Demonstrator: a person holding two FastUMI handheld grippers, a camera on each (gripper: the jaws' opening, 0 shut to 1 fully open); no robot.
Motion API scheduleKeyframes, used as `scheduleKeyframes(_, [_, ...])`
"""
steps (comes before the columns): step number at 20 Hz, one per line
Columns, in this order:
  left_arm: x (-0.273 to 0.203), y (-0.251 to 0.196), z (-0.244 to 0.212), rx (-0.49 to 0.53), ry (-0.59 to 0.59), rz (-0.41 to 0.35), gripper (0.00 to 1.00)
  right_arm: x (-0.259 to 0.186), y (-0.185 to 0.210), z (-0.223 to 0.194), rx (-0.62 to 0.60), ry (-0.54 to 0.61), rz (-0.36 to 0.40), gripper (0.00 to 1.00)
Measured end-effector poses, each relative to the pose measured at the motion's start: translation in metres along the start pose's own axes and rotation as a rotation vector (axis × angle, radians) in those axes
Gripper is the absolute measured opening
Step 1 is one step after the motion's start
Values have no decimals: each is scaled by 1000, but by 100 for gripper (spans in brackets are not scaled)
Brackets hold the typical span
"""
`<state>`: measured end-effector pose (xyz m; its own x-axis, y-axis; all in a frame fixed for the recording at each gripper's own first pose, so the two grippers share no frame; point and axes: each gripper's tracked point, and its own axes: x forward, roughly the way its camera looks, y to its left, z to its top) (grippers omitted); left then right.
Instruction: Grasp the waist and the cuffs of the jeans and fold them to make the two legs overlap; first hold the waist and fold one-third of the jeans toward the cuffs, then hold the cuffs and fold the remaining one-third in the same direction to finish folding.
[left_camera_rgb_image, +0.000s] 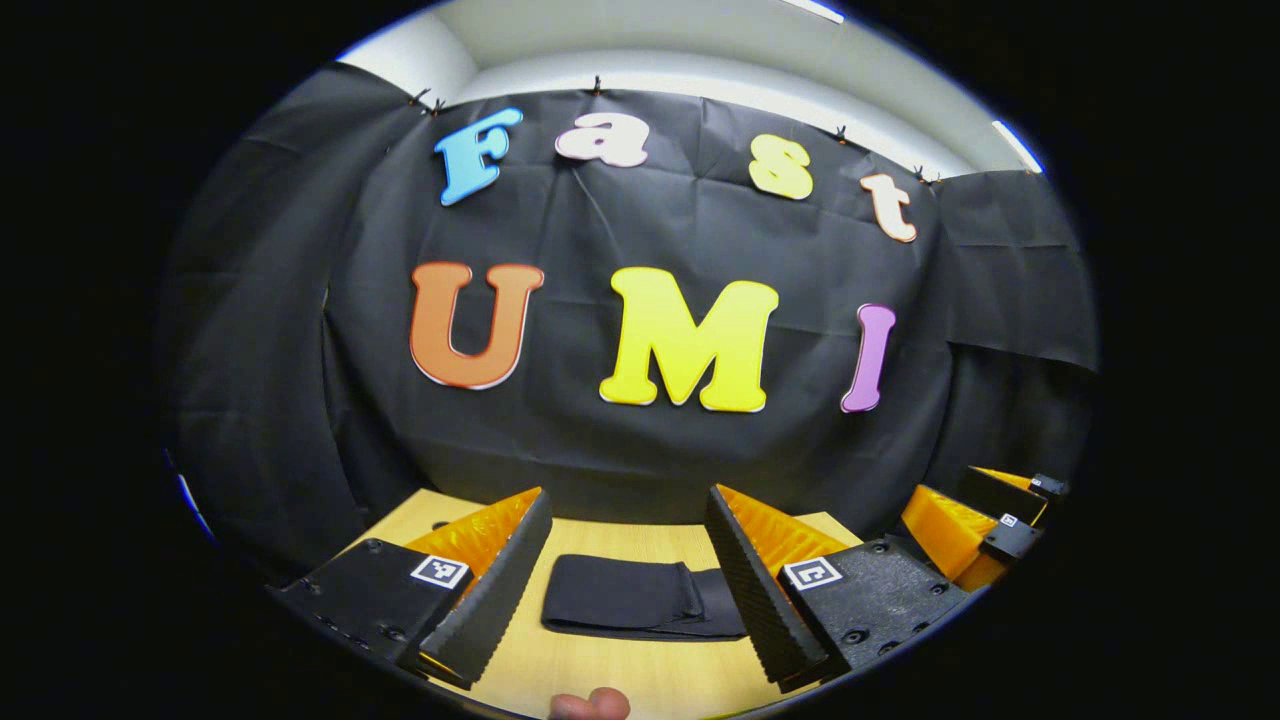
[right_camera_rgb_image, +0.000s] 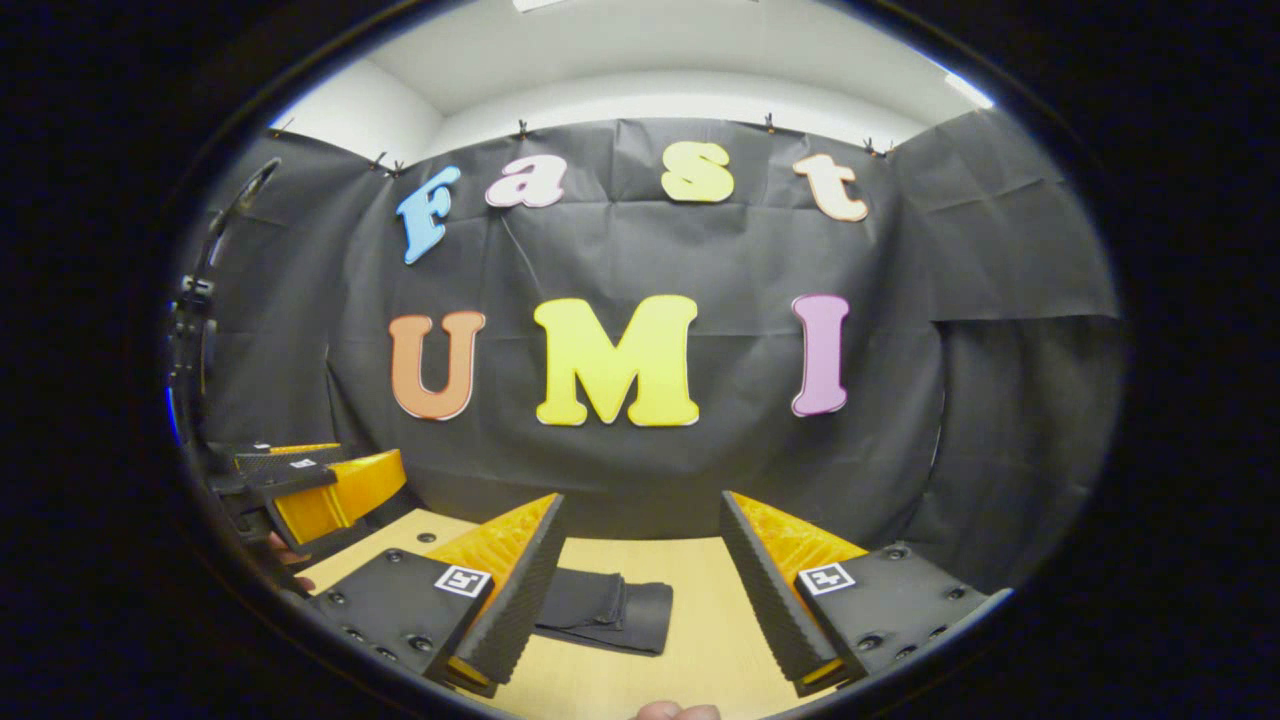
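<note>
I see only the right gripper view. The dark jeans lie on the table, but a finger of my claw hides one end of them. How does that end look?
Observer: In the left gripper view the jeans are one flat folded bundle on the table; the end hidden from you is a neat, straight edge.
Operator: Does the left claw hold them?
Observer: No. The left claw is open, its fingers wide apart and not touching the cloth.
Operator: Where is my claw, seen from there?
Observer: The right claw shows off to the left claw's right, clear of the jeans.
</note>
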<state>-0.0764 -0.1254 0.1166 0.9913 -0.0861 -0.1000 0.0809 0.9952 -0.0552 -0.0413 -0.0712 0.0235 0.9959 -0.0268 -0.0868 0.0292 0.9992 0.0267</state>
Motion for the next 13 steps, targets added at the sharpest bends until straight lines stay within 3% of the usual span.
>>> scheduleKeyframes(5, [-11,-4,8,11,-25,1,98,-33,30,3,-39,-63,-5,93])
scheduleKeyframes(13, [-21,-5,18,-4,-64,44,100,-17,29,-4,-19,-47,16,95])
